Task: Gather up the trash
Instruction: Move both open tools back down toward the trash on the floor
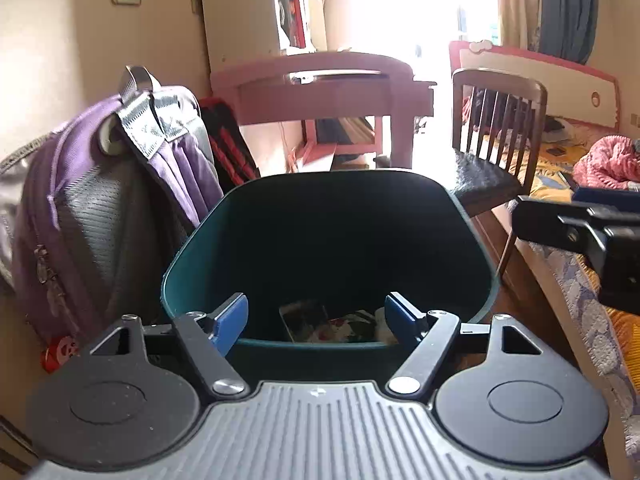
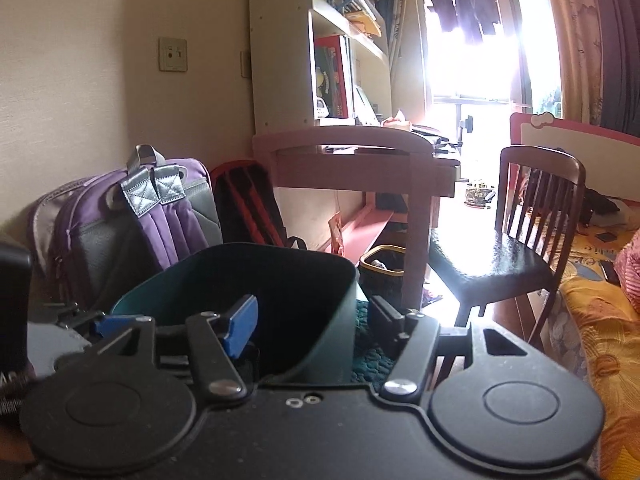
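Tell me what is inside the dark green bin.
At the bottom of the dark green bin lie a few crumpled wrappers. The near rim and the shadowed walls hide the rest of the floor.

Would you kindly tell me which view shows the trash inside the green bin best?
The left wrist view: it looks down into the green bin at the trash. The right wrist view shows only the bin's wall and dark interior.

The left hand-held gripper (image 1: 316,322) tilts downward with its blue-padded jaws spread wide and empty. The right hand-held gripper (image 2: 314,318) also stands parted, gripping nothing.
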Demonstrator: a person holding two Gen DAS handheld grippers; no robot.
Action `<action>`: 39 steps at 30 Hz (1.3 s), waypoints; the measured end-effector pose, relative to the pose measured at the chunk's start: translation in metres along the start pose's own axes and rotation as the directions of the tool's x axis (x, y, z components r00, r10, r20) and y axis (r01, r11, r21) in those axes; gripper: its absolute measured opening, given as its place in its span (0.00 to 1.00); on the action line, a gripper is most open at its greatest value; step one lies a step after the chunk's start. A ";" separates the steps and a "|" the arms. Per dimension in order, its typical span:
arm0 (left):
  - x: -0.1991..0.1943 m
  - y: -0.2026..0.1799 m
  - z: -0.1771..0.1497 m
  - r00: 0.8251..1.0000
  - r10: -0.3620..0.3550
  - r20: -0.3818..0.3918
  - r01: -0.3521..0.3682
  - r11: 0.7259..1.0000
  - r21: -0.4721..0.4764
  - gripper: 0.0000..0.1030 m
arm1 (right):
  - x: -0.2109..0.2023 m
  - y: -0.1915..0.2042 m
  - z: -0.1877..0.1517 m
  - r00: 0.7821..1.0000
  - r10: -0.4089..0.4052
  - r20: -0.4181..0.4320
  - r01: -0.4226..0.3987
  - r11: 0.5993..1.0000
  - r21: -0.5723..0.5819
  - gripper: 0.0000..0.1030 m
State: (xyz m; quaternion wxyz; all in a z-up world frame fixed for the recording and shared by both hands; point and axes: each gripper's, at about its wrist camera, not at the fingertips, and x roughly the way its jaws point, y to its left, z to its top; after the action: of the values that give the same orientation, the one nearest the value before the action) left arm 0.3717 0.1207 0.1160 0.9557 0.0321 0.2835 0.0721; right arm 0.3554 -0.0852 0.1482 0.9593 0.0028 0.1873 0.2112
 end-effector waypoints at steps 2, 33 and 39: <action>-0.014 -0.003 -0.003 1.000 -0.014 0.016 0.014 1.000 -0.003 0.74 | -0.015 -0.006 -0.005 1.000 0.007 -0.002 -0.007 1.000 0.000 0.59; 0.066 -0.192 -0.179 0.915 -0.382 -0.133 0.397 0.909 0.123 0.97 | 0.046 -0.230 -0.289 0.889 -0.042 -0.455 0.093 0.991 0.091 0.61; 0.085 -0.211 -0.249 0.860 -0.373 -0.348 0.425 0.902 0.081 0.97 | 0.047 -0.235 -0.326 0.837 -0.061 -0.544 0.140 0.985 0.105 0.61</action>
State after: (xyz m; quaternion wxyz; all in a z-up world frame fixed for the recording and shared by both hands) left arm 0.3313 -0.0688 -0.1600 0.8845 0.0346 0.4418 -0.1459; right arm 0.3723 -0.3047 -0.1921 0.8751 0.0010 0.4635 0.1392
